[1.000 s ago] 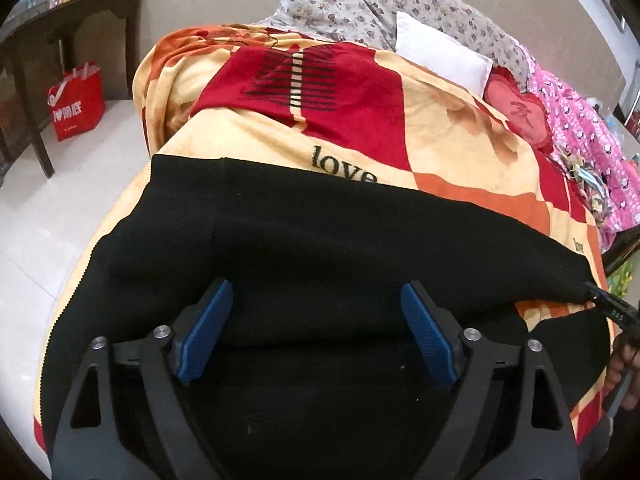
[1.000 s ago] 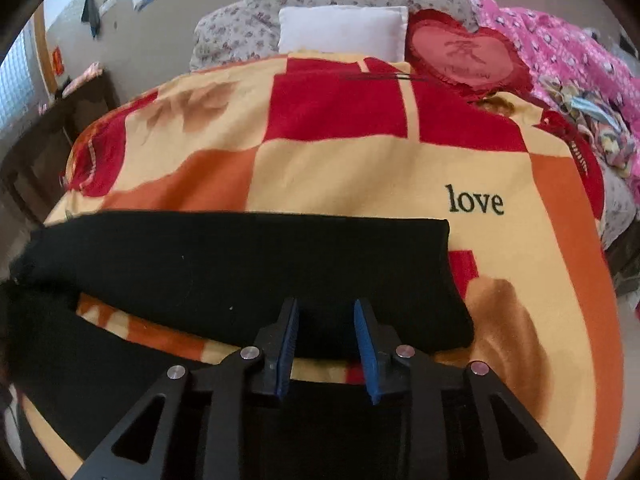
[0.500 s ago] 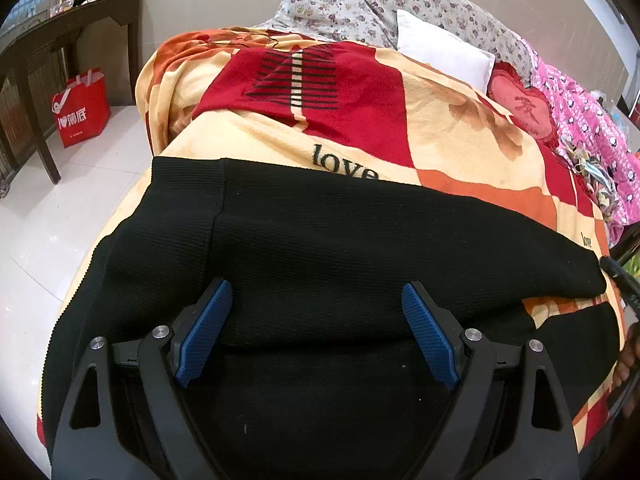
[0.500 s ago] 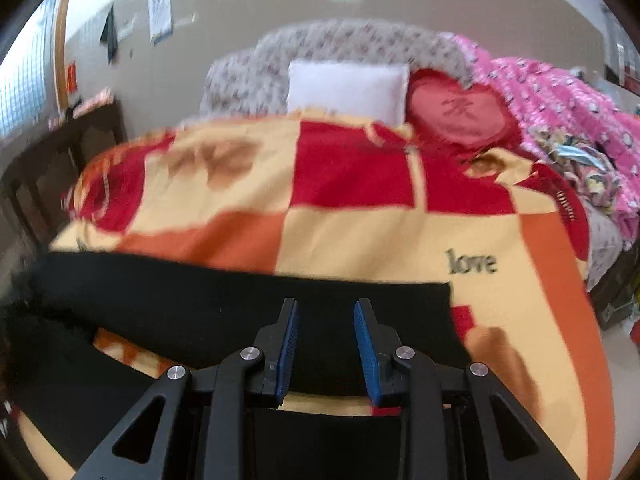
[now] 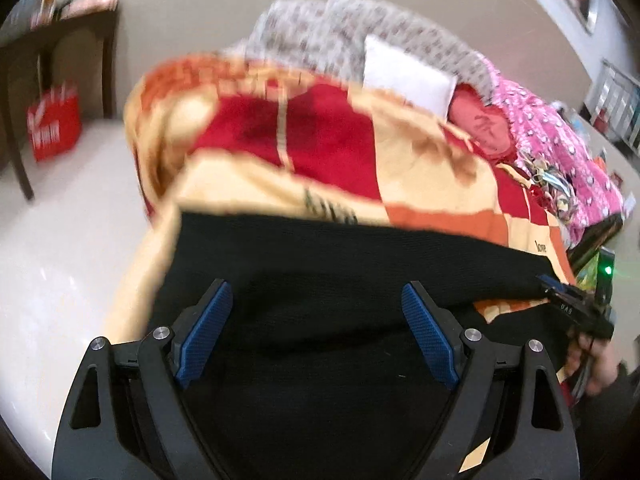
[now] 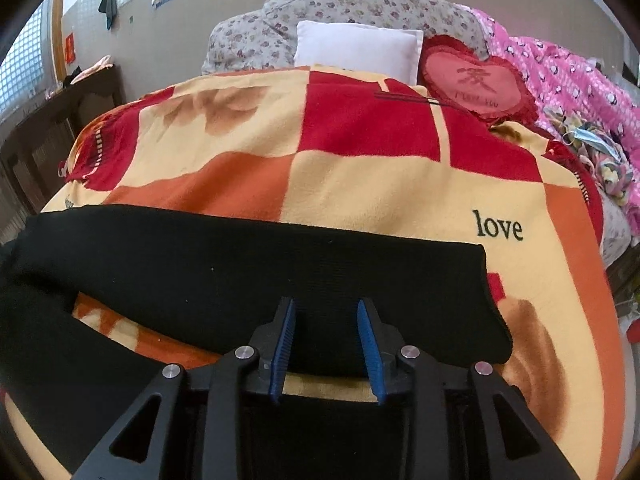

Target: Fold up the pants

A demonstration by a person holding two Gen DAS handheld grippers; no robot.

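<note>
From the left wrist we see our left gripper (image 5: 316,328) gaping wide over the black pants (image 5: 320,264) spread on the blanket (image 5: 420,160). From the right wrist, our right gripper (image 6: 326,342) hangs narrowly parted and empty above the far leg's near edge; we judge the fold barely begun, next needing both to pinch that leg.

2 low views over pants (image 5: 320,264)

Black pants (image 6: 248,264) on red, orange and cream checked blanket (image 6: 360,184) with black "love" lettering; white pillow (image 6: 360,50), red heart cushion (image 6: 476,80), pink patterned quilt (image 6: 576,80), blue gripper pads (image 6: 285,344).
</note>
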